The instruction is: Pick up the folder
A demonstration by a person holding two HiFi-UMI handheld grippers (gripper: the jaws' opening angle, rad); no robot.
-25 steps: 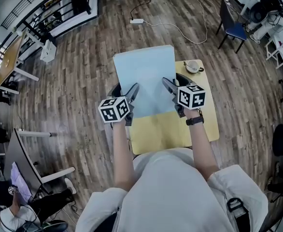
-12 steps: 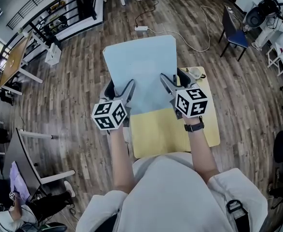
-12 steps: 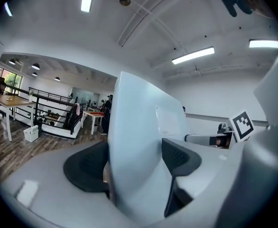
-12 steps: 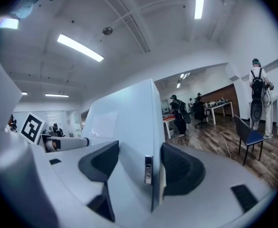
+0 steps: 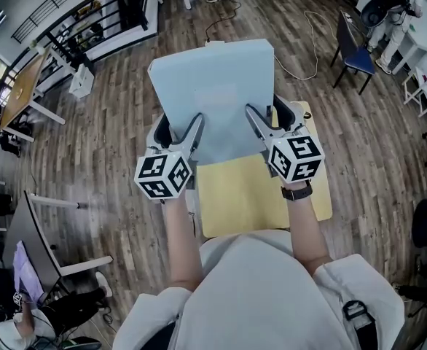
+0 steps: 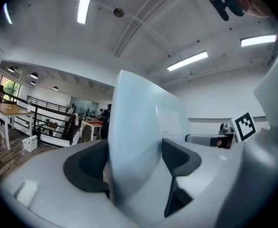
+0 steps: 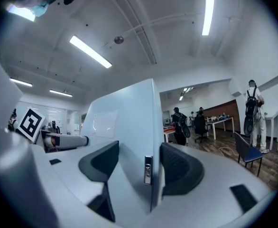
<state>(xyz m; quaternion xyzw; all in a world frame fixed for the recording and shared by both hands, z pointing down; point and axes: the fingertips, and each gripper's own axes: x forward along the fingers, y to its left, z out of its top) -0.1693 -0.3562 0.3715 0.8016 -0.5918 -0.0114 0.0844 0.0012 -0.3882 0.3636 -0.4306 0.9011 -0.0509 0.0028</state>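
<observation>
Above the small yellow table [image 5: 261, 195] we hold the pale blue folder [image 5: 212, 86] up on end. Our left gripper [image 5: 178, 133] is clamped on its left edge and our right gripper [image 5: 269, 118] on its right edge, jaws pressed against it.

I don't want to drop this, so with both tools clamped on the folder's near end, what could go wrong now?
The folder is gripped only near its near end by the left tool and right tool, so the far end may sag or slip free. It hangs past the yellow table, so a drop could reach the floor.
</observation>
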